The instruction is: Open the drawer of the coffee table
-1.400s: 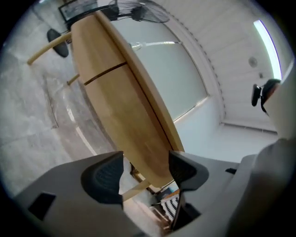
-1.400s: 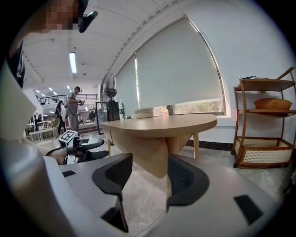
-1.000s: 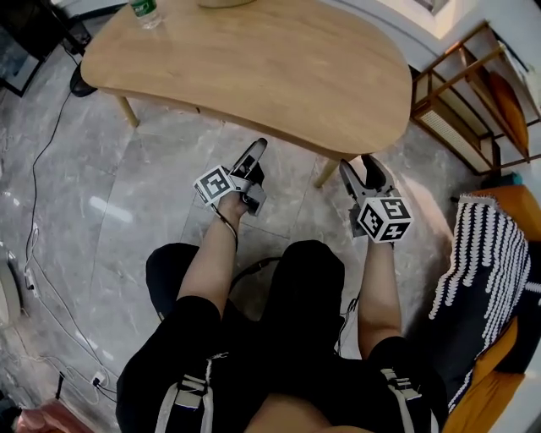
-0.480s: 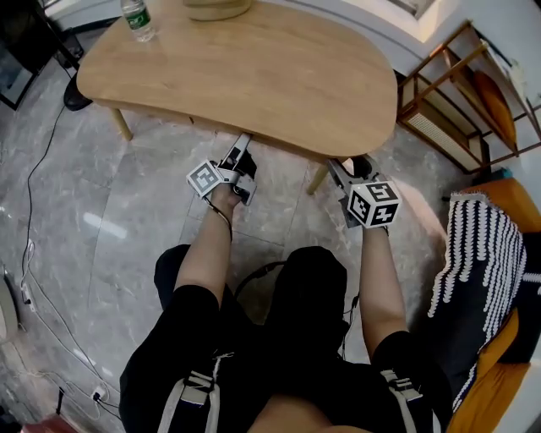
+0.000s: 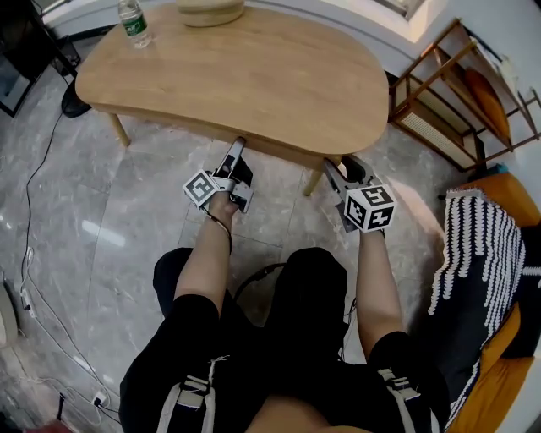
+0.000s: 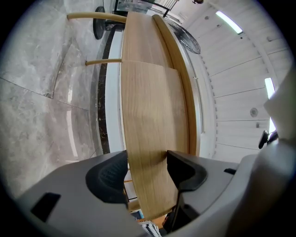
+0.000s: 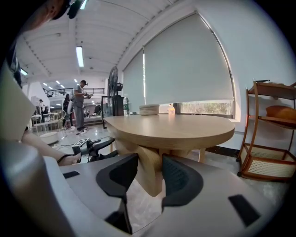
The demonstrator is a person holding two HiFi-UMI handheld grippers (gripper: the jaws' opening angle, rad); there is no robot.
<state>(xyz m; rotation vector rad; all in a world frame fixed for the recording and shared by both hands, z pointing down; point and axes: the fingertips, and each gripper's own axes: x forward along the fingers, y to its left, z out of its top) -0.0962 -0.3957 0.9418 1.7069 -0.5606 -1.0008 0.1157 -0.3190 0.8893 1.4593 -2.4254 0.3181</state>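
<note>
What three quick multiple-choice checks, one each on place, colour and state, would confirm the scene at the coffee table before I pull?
1. What stands between the left gripper's jaws?
A. a table leg
B. the wooden panel under the tabletop
C. nothing

2. What colour is the bottle's label?
A. red
B. green
C. blue

3. How is the bottle placed?
A. upright
B. lying on its side
C. upside down

Answers:
1 B: the panel fills the gap between the closing jaws.
2 B: a green band wraps the bottle.
3 A: it stands cap up on the coffee table.
</note>
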